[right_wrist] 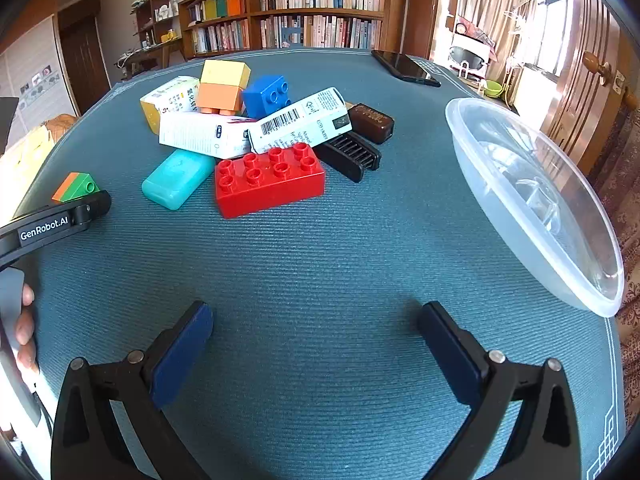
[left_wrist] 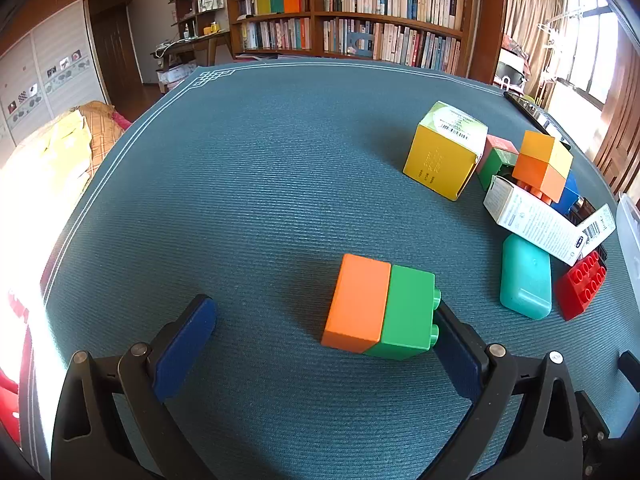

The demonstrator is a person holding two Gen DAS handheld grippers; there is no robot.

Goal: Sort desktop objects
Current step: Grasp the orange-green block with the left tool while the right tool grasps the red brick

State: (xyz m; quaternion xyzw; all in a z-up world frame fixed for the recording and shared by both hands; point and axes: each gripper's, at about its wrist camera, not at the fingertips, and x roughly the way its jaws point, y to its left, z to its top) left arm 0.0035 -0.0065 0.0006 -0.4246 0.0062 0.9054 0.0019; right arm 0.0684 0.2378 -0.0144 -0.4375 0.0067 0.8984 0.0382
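Note:
An orange-and-green block (left_wrist: 380,308) lies on the teal mat (left_wrist: 260,180) between the wide-open jaws of my left gripper (left_wrist: 324,308). Its green studs are right against the right-hand pad, and the left-hand pad stands well clear. The same block (right_wrist: 76,186) shows at the left of the right wrist view. My right gripper (right_wrist: 316,308) is open over bare mat with nothing between its fingers. Beyond it is a pile: a red brick (right_wrist: 270,180), a teal case (right_wrist: 176,178), two white cartons (right_wrist: 208,134), a blue brick (right_wrist: 268,96) and a yellow-and-orange block (right_wrist: 222,86).
A clear plastic bowl (right_wrist: 540,200) sits at the mat's right edge. A black comb (right_wrist: 352,156), a brown case (right_wrist: 372,122) and a yellow box (left_wrist: 444,152) lie around the pile. A phone (right_wrist: 404,66) lies at the far edge. A hand (right_wrist: 24,320) shows at the left.

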